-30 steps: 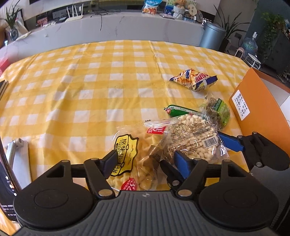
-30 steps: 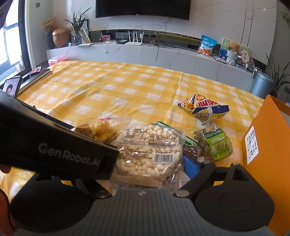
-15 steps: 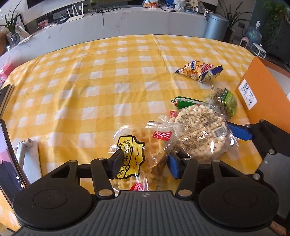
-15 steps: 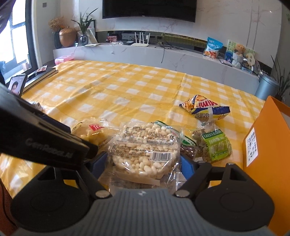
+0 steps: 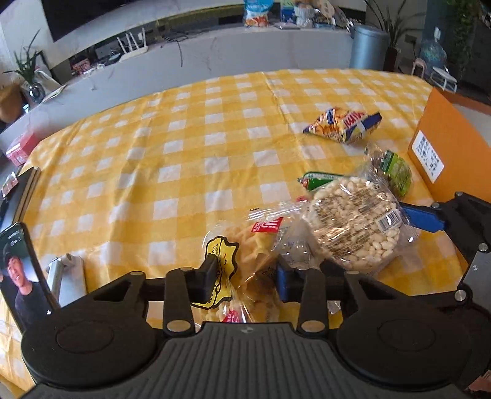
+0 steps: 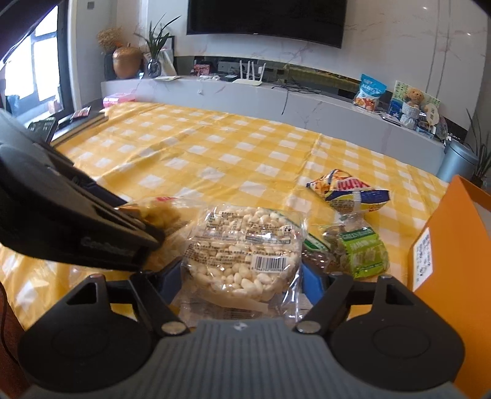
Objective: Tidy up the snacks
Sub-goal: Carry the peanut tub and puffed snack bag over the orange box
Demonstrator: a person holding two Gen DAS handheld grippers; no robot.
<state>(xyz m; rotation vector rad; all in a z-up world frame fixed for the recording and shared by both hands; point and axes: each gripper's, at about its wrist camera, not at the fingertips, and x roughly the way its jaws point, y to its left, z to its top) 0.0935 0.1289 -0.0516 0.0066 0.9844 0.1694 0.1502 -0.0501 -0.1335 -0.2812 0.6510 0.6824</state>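
Yellow checked tablecloth (image 5: pixel 190 159) beneath marble TV ledge (image 6: pixel 307 101); both jaws clamp snack bags.

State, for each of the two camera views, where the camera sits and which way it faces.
Left wrist: sits behind the left hand-held gripper, facing across the yellow checked tablecloth; its fingers clamp a clear bag of yellow puffs.
Right wrist: sits behind the right hand-held gripper, facing the wall television; its fingers grip a round clear pack of white nuts.
Both show both packs and the orange box.
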